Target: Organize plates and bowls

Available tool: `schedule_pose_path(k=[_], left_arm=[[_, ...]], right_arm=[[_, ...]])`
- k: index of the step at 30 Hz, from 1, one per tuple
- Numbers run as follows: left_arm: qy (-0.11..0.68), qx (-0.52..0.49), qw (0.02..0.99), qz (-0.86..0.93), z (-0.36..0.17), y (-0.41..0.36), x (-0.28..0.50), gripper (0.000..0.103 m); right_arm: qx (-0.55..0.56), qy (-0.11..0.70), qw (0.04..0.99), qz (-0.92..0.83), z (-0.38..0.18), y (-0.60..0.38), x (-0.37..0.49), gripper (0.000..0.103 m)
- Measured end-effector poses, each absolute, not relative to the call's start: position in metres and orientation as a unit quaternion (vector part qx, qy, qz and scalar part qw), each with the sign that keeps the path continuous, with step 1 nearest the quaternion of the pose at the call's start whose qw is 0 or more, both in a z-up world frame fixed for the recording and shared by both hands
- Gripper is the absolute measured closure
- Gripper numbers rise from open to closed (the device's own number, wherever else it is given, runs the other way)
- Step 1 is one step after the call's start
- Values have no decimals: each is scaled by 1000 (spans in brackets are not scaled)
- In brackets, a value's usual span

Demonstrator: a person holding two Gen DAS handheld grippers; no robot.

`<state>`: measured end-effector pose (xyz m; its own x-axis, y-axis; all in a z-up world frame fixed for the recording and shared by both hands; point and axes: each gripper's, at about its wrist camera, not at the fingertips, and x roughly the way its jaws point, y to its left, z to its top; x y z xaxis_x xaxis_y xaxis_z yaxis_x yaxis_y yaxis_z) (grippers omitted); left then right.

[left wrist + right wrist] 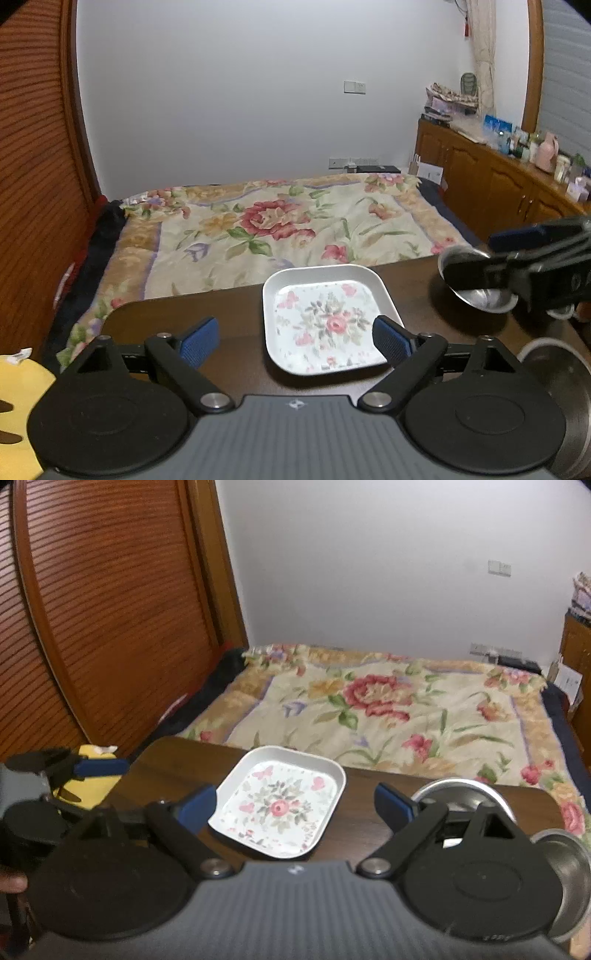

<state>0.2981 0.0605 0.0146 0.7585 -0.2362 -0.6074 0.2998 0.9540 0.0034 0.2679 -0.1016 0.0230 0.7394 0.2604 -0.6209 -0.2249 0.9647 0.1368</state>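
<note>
A square white plate with a flower pattern [325, 321] lies on the dark wooden table [177, 317]; it also shows in the right wrist view [282, 803]. My left gripper [295, 339] is open and empty, low over the plate's near edge. My right gripper [295, 805] is open and empty, just in front of the plate. A small steel bowl [476, 288] sits at the right behind the right gripper's fingers [517, 236]. Two steel bowls show in the right wrist view, one [461, 794] behind the right finger and one [565, 871] at the right edge.
A bed with a floral blanket [266, 225] lies beyond the table's far edge. A yellow object [18, 398] sits at the left. A larger steel dish [565, 398] is at the near right. A wooden cabinet [498, 173] with clutter stands at the right.
</note>
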Motion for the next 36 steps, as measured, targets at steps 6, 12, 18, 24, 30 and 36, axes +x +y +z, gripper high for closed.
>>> schedule_pose_path(k=[6, 12, 18, 24, 30, 36], left_arm=[[332, 29, 930, -153, 2, 71, 334, 30], [340, 16, 927, -157, -12, 74, 358, 55], [331, 13, 931, -153, -29, 74, 368, 60], [354, 4, 923, -152, -50, 77, 380, 79], [363, 9, 919, -157, -61, 72, 383, 81], [369, 13, 916, -157, -67, 71, 386, 82]], right_arm=[[24, 372, 918, 135, 10, -97, 296, 15], [32, 406, 905, 126, -10, -98, 324, 41], [40, 434, 893, 109, -32, -105, 342, 57], [41, 450, 886, 107, -43, -106, 351, 71], [35, 460, 881, 106, -49, -104, 356, 73], [34, 468, 877, 106, -53, -104, 360, 75]])
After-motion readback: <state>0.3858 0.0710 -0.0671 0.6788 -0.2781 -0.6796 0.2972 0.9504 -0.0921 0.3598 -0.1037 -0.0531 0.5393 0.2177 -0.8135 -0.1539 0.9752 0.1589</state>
